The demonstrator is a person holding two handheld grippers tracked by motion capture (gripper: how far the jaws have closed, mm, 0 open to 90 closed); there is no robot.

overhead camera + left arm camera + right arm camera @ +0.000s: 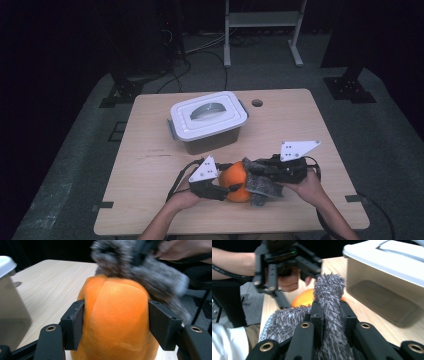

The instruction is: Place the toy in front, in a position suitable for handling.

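An orange plush ball (240,191) rests near the table's front edge. My left gripper (229,176) comes in from the left and is shut on it. In the left gripper view both pads (76,322) press into the ball's (115,315) sides. A grey fuzzy cloth (262,186) lies draped over the ball's right side. My right gripper (254,174) is shut on that cloth. In the right gripper view a bunched fold of the cloth (329,292) stands up between the closed jaws of the gripper (330,313), with the ball (303,298) just beyond.
A white-lidded translucent container (207,120) with grey side latches stands closed at the middle back of the wooden table (150,200). It is close by in both gripper views (7,302) (387,277). A small round hole (257,103) sits near the table's far edge.
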